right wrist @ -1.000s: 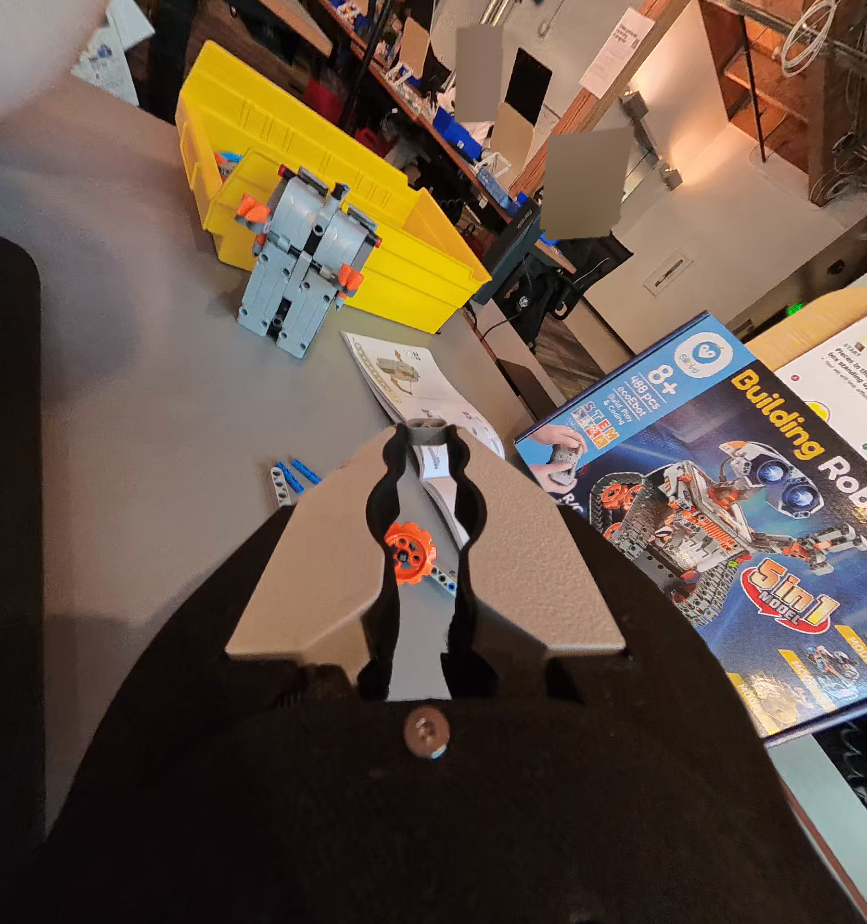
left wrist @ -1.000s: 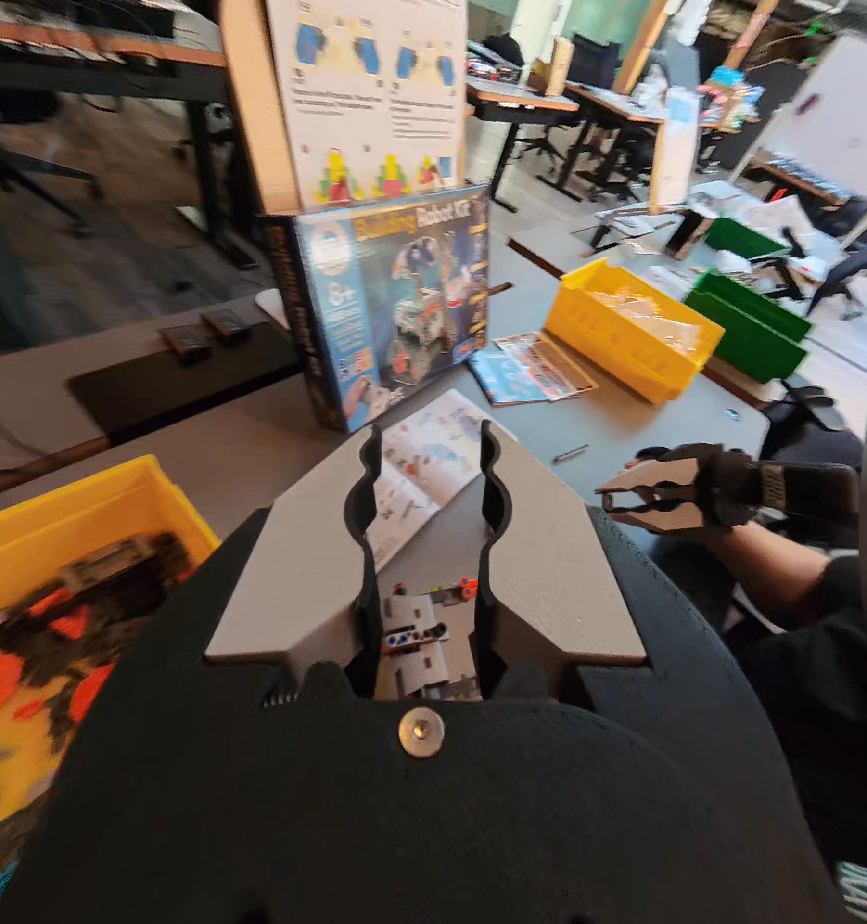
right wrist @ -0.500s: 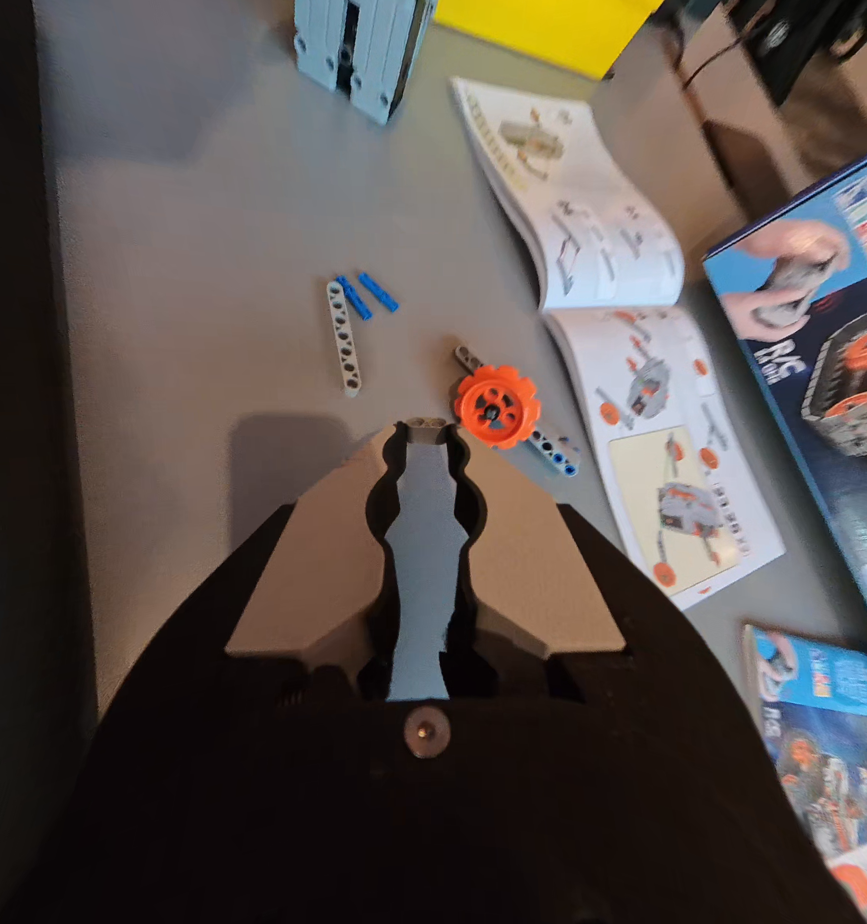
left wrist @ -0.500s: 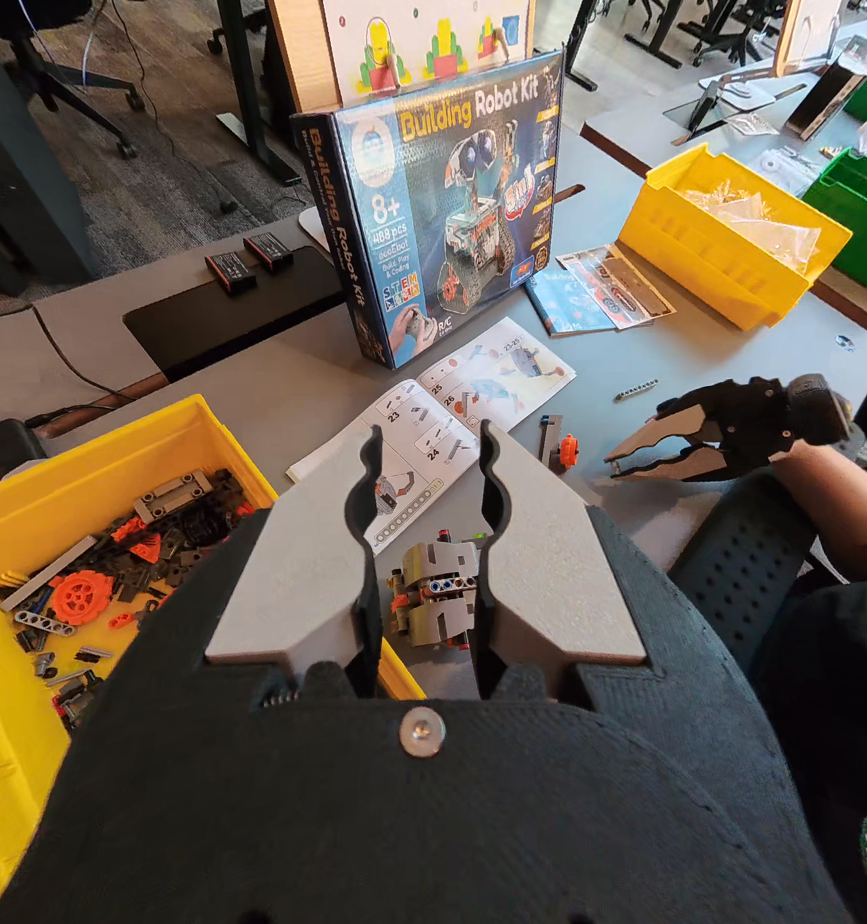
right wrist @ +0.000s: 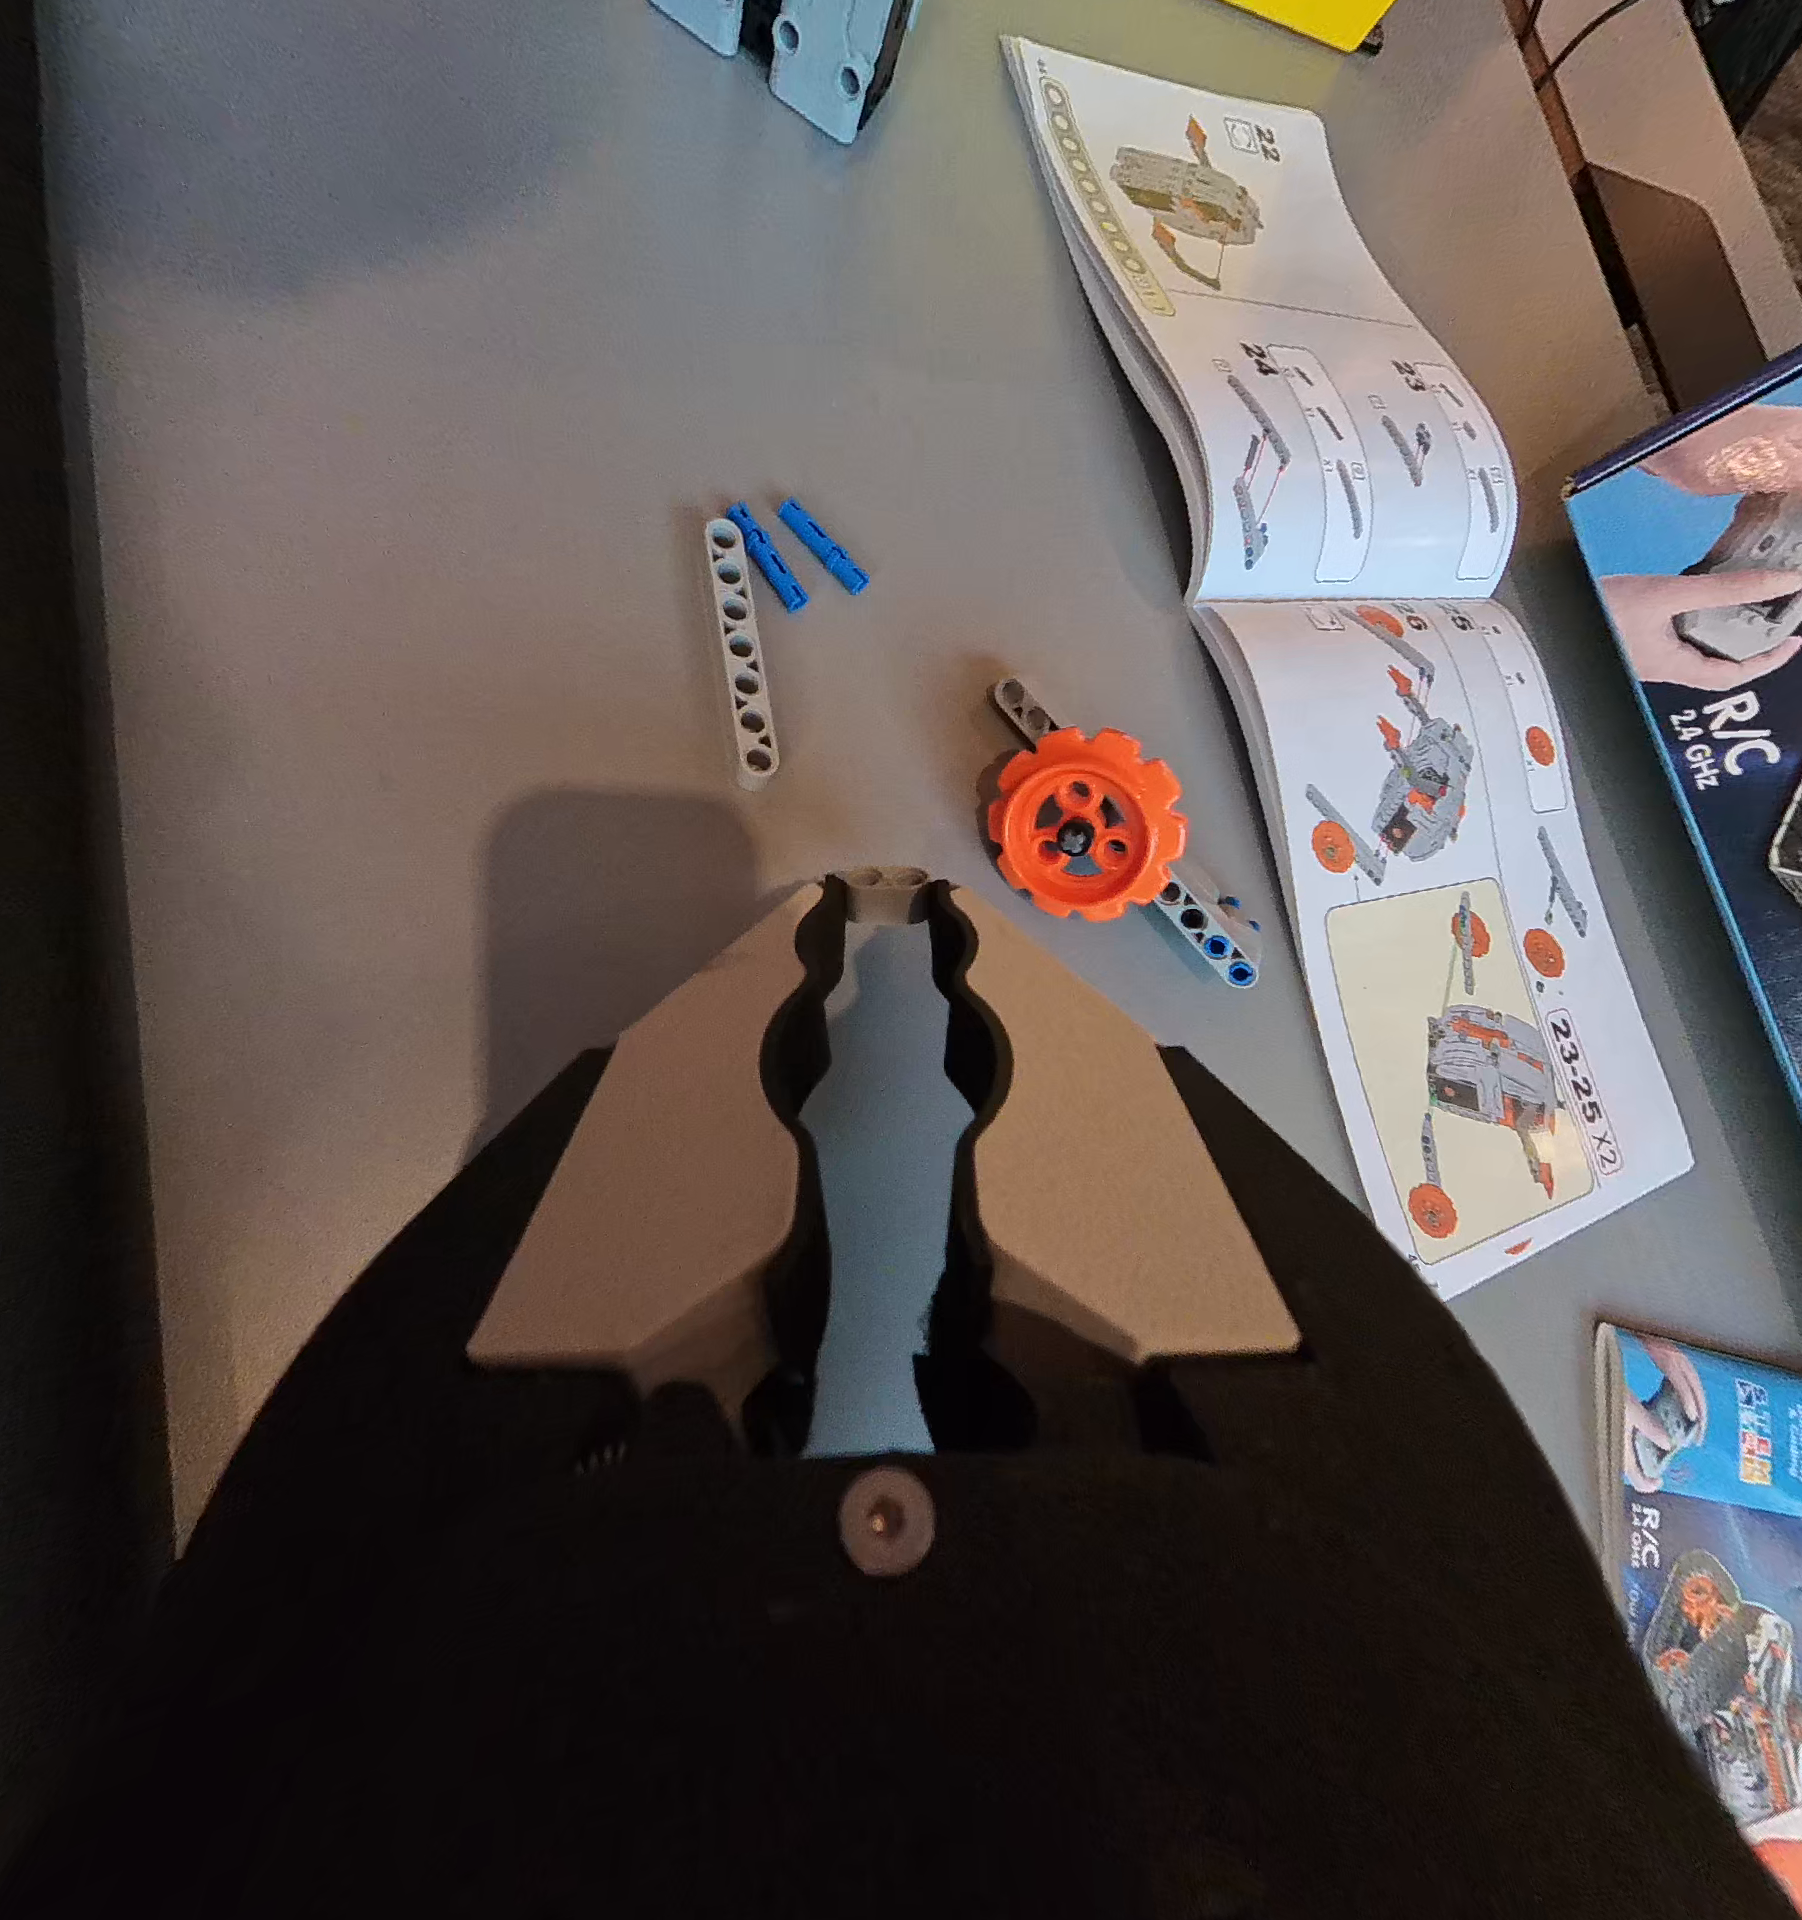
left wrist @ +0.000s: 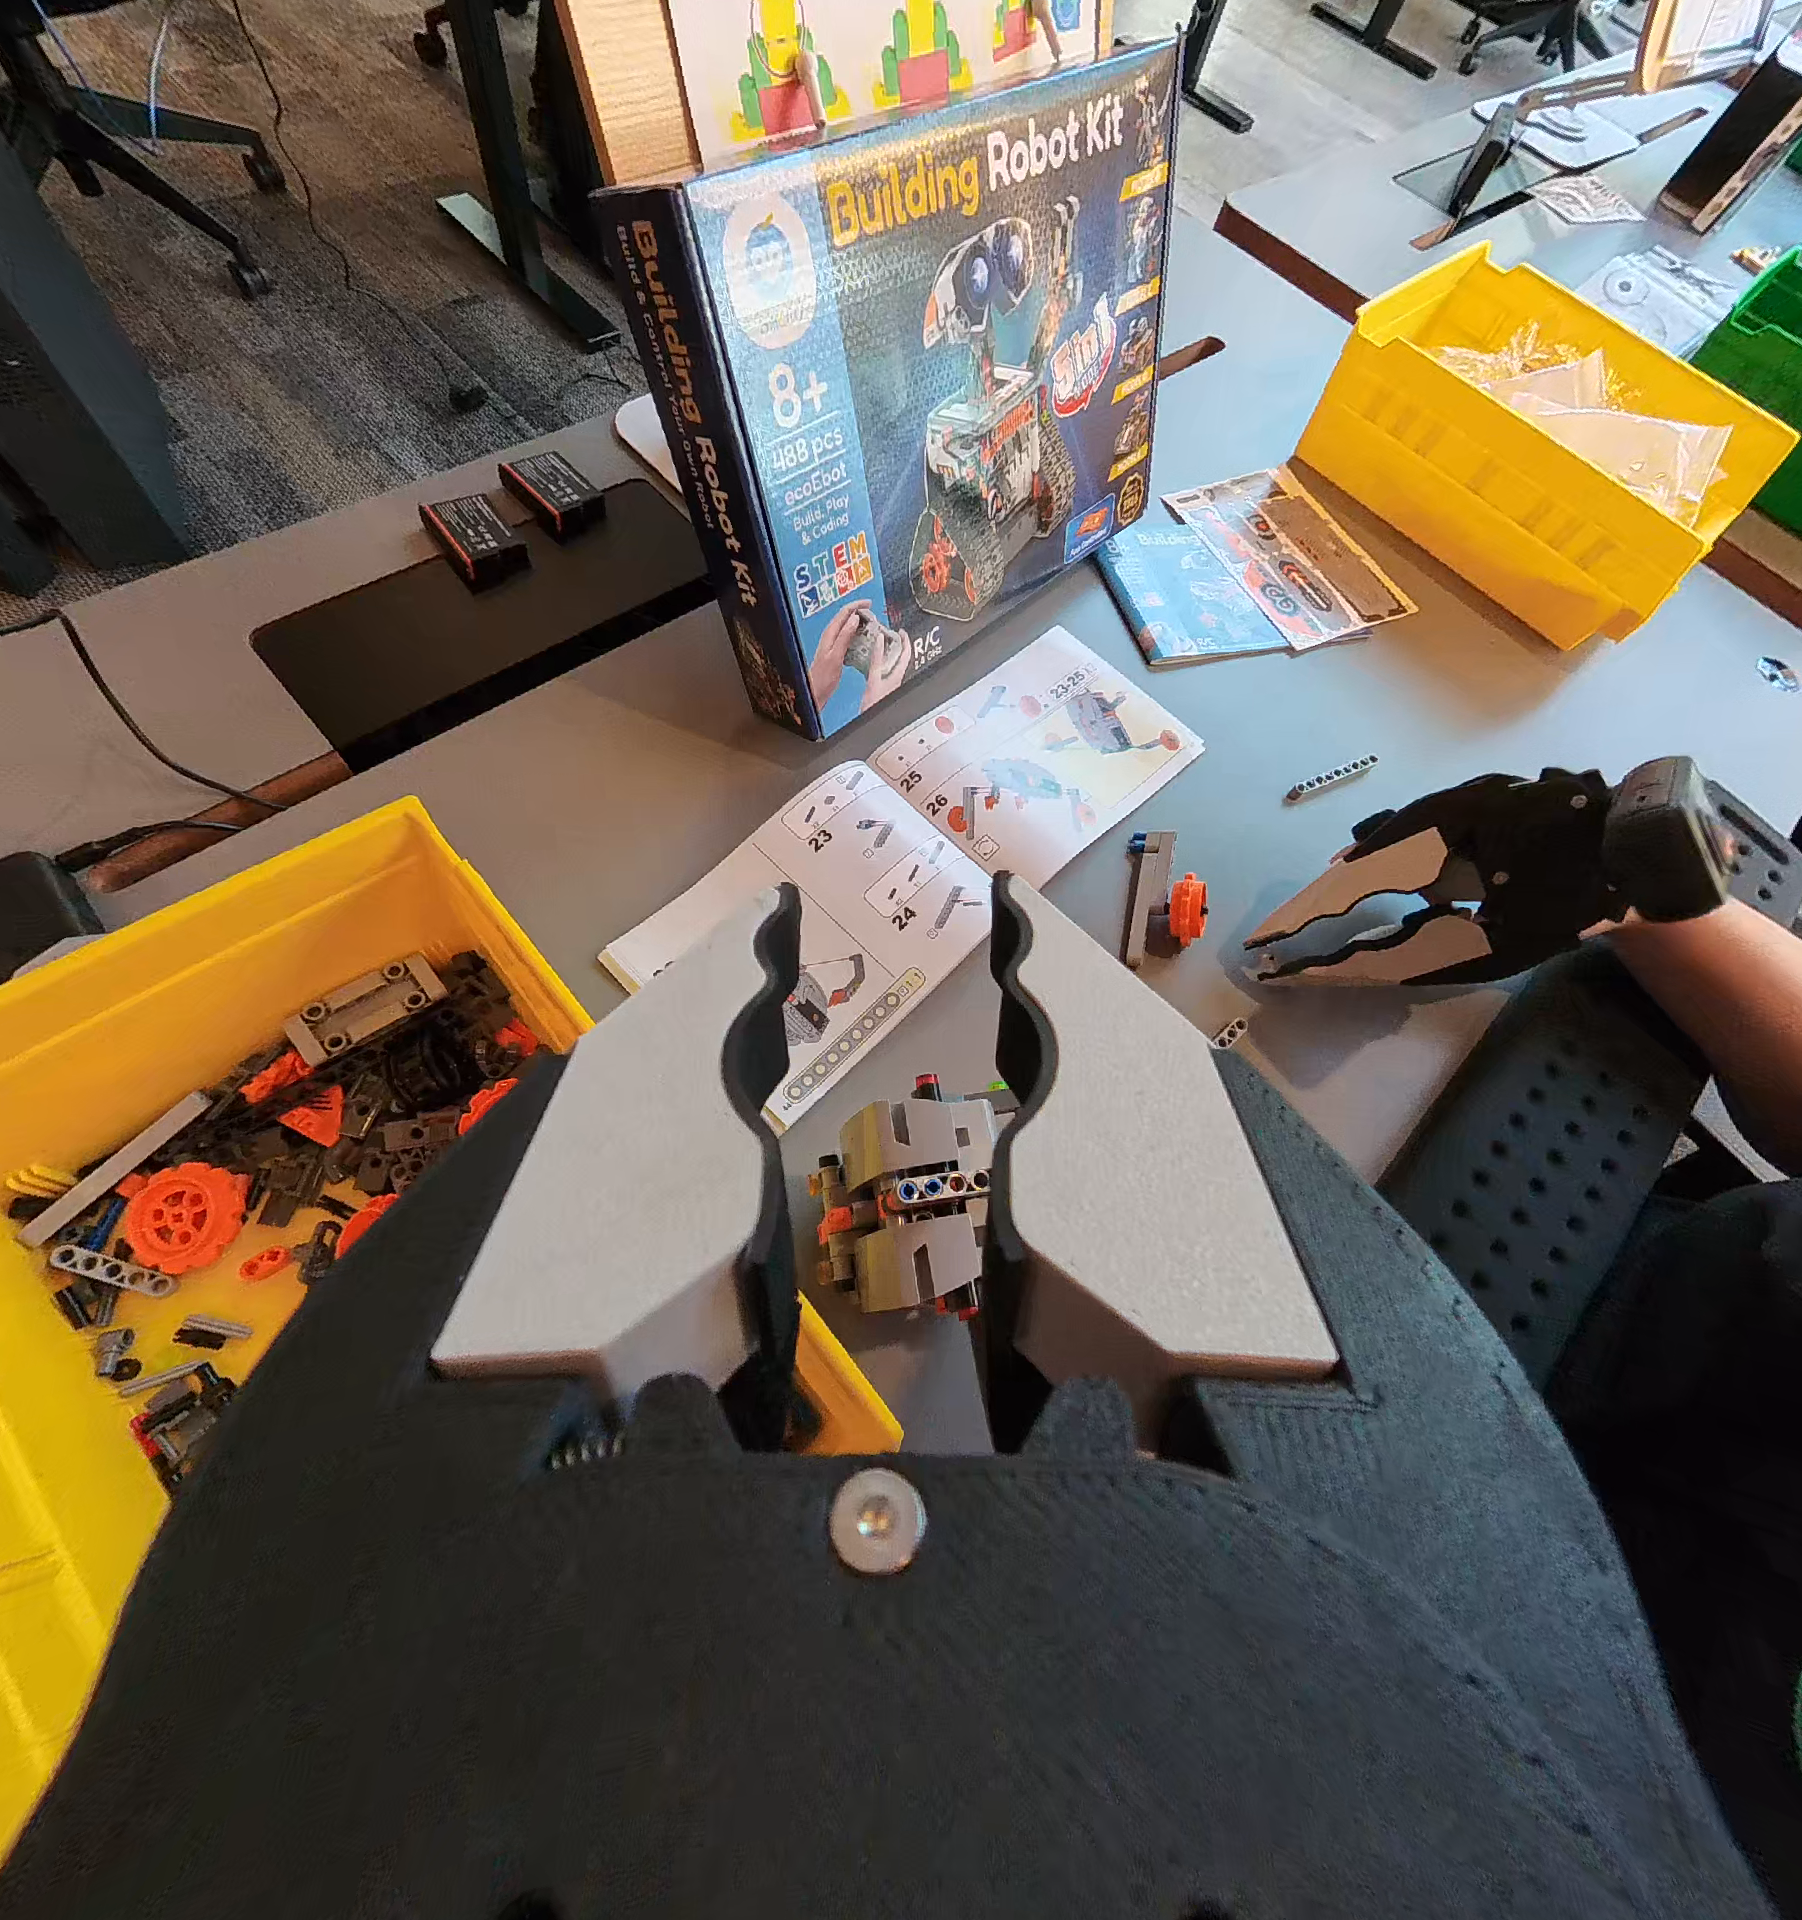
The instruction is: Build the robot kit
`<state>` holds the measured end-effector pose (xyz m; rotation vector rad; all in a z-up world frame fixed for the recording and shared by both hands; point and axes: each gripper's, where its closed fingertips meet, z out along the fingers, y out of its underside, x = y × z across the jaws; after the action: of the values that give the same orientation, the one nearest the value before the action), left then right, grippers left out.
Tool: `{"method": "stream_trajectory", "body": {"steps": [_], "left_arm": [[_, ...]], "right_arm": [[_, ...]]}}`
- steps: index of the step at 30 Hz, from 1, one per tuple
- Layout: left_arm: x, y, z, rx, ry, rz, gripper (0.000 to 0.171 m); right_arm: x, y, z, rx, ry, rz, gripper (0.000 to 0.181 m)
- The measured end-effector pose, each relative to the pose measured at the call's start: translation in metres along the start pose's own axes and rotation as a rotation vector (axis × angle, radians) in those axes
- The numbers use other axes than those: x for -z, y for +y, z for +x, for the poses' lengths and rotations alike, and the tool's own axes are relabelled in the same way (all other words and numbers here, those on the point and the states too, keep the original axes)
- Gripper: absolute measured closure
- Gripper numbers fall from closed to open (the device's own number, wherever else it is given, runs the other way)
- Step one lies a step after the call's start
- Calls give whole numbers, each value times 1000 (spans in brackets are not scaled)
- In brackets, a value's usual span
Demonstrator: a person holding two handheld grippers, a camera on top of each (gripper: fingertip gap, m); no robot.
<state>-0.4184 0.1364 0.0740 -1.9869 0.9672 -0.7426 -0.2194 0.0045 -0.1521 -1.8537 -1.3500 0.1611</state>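
The right gripper (right wrist: pixel 881 891) pinches a small grey connector (right wrist: pixel 884 896) at its very fingertips, low over the counter (right wrist: pixel 409 416), so I judge a slight slackening or twist could drop it beside the orange gear (right wrist: pixel 1084 821). The left gripper (left wrist: pixel 892 914) hangs with fingers wide and empty over a grey block model (left wrist: pixel 912 1195), just beside a yellow bin (left wrist: pixel 201 956) of parts. Farther off on the grey counter lie an open booklet (left wrist: pixel 980 810) and an upright kit box (left wrist: pixel 928 374), with desks and chairs beyond.

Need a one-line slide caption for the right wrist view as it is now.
Right gripper pinching a small grey connector above the grey table, beside an orange gear on a beam.
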Motion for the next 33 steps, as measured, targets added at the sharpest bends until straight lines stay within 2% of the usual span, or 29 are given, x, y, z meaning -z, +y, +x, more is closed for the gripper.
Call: {"method": "stream_trajectory", "body": {"steps": [9, 26, 31, 33], "left_arm": [[3, 3, -5, 6, -18, -10, 137], [1, 7, -2, -24, 9, -45, 136], [5, 8, -2, -28, 6, -47, 136], [6, 9, 0, -35, 13, -48, 136]], "right_arm": [[-6, 1, 0, 22, 1, -7, 167], [-3, -11, 9, 152, 142, 11, 167], [-7, -19, 8, 102, 124, 38, 167], [-8, -29, 14, 2, 128, 76, 167]]}}
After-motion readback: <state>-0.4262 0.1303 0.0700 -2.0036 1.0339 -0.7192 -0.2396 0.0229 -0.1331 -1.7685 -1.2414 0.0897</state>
